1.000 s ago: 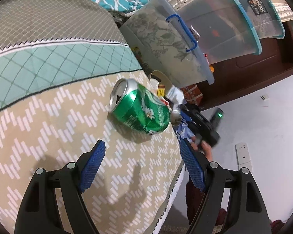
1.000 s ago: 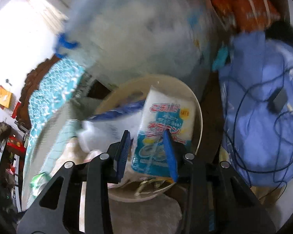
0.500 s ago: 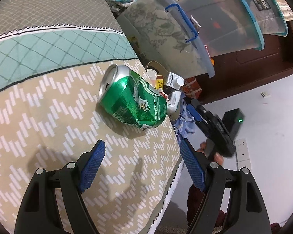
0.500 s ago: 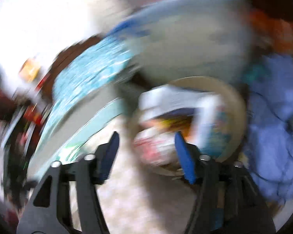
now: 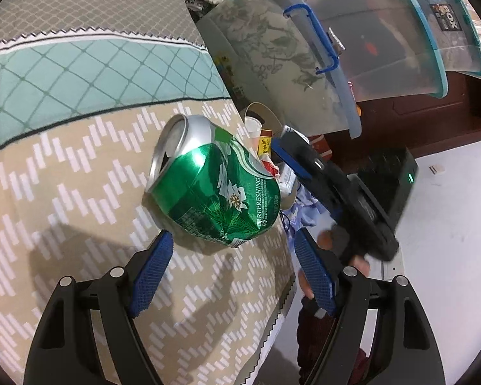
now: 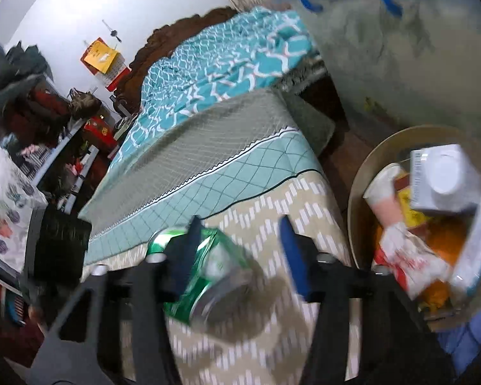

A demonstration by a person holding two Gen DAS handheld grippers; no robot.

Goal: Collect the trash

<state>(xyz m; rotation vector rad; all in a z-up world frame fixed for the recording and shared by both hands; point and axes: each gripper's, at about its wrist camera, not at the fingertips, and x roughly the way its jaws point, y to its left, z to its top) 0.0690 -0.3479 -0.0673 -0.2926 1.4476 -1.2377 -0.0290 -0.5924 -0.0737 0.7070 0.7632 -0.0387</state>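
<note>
We see one dented green can (image 5: 213,192) on the bed (image 5: 80,166); left tongs (image 5: 232,276) and right tongs (image 6: 240,250), both just narrowing, grip nothing.

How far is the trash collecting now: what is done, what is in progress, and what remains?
Done: the bin beside the bed already holds a carton, a paper cup and wrappers. In progress: the left tongs are open just short of the dented green can on the bedspread, their jaws just closing a little. The right tongs are empty. Left: grip the can and bin it.
</note>
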